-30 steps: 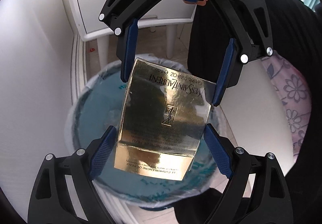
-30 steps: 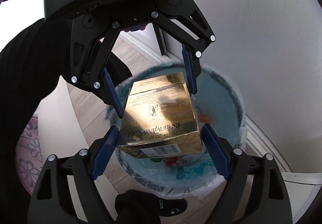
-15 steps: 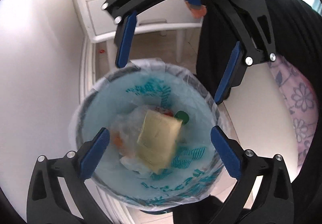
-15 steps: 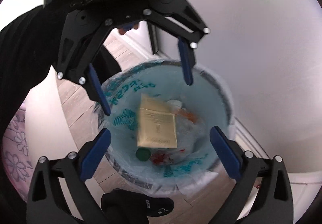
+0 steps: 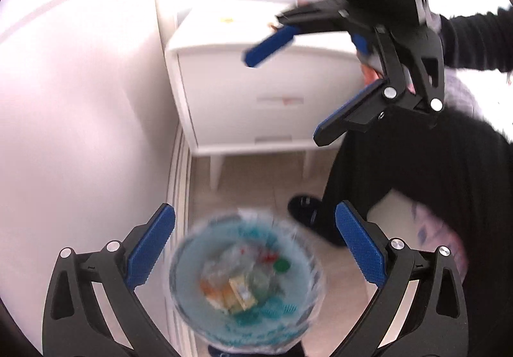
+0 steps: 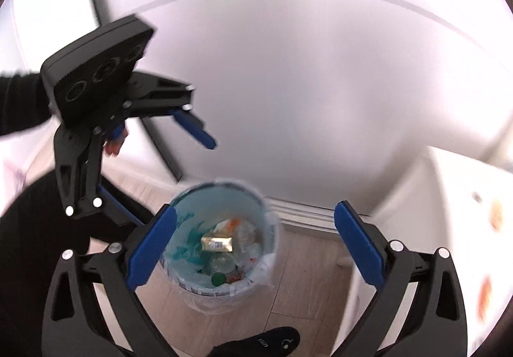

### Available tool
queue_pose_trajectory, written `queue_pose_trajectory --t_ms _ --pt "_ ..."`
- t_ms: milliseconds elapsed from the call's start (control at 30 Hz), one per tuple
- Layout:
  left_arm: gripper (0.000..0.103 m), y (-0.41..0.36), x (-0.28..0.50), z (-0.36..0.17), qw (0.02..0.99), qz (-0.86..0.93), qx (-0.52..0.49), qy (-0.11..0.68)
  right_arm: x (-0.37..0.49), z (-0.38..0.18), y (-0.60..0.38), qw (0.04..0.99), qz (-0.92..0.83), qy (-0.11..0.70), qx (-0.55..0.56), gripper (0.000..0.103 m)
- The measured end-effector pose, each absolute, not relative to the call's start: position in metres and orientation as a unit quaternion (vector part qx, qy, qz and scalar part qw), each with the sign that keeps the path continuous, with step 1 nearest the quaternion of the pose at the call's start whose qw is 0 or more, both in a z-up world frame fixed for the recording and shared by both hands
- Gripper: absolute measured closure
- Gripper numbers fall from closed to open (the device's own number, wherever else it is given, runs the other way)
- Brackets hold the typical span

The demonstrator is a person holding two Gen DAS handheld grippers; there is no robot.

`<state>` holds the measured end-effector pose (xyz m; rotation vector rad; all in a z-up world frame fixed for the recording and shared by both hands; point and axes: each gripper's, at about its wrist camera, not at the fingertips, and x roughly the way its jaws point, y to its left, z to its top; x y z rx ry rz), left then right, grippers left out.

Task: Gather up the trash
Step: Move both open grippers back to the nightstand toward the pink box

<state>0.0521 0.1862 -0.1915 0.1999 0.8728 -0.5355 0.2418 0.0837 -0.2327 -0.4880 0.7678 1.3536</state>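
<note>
A round bin lined with a pale blue bag stands on the floor by the wall. A gold cardboard box lies inside it among other trash. My left gripper is open and empty, well above the bin. My right gripper is open and empty, also high above the bin. Each gripper shows in the other's view, the right gripper at the upper right and the left gripper at the left, both with jaws apart.
A white bedside cabinet on short legs stands beyond the bin against a white wall. The person's dark-clothed leg and black slippers are beside the bin. The floor is light wood.
Both grippers opened and let go of the gold box, which fell into the bin. Both grippers have since risen well above the bin and moved apart.
</note>
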Motion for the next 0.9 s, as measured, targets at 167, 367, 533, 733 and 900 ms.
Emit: queue_pose_trajectory --t_ms 167,367,533,733,900 --pt "0.006 0.154 0.075 -0.157 0.878 -0.258 0.087 0.394 0.263 -0.204 0.026 0.741 0.545 0.347 -0.181 0.007" --pt "0.006 0.105 0.109 -0.13 0.879 -0.275 0.095 0.378 0.284 -0.179 -0.047 0.799 0.47 0.352 -0.129 0.007" --pt "0.006 0.059 0.138 -0.107 0.878 -0.297 0.113 0.357 0.308 -0.168 -0.121 0.847 0.376 0.368 -0.078 0.007" --pt "0.006 0.007 0.171 -0.087 0.872 -0.325 0.128 0.342 0.329 -0.166 -0.184 0.882 0.269 0.385 -0.047 0.007" --pt "0.006 -0.029 0.2 -0.08 0.867 -0.345 0.131 0.334 0.35 -0.183 -0.218 0.892 0.204 0.403 -0.018 0.007"
